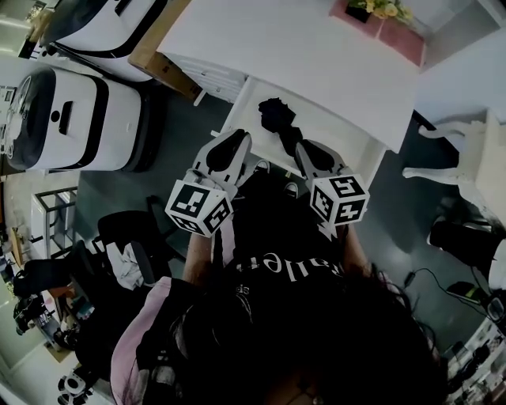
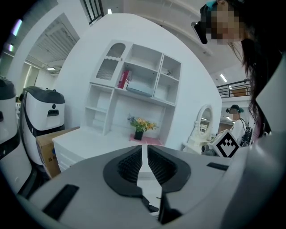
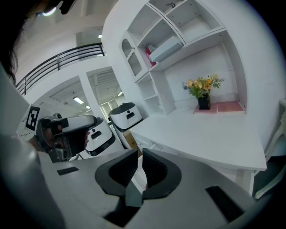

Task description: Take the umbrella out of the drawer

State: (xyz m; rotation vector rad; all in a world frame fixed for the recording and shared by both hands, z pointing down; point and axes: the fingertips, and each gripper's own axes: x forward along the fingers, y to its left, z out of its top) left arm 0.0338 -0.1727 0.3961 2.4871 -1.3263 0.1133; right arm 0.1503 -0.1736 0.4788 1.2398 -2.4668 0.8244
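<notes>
A black folded umbrella (image 1: 278, 120) lies in the open white drawer (image 1: 345, 133) pulled out from under the white desk (image 1: 316, 55). My left gripper (image 1: 236, 138) hovers at the drawer's front left edge, just left of the umbrella, its jaws close together with nothing between them (image 2: 145, 148). My right gripper (image 1: 305, 147) is at the drawer's front, just right of the umbrella's near end, and is also shut and empty (image 3: 140, 152). Neither gripper touches the umbrella. Both point towards the desk.
Two white-and-black machines (image 1: 71, 119) and a cardboard box (image 1: 162, 67) stand left of the desk. A flower vase on a pink mat (image 1: 379, 16) sits at the desk's back, under a white shelf unit (image 2: 134, 85). A white chair (image 1: 466, 150) is at the right.
</notes>
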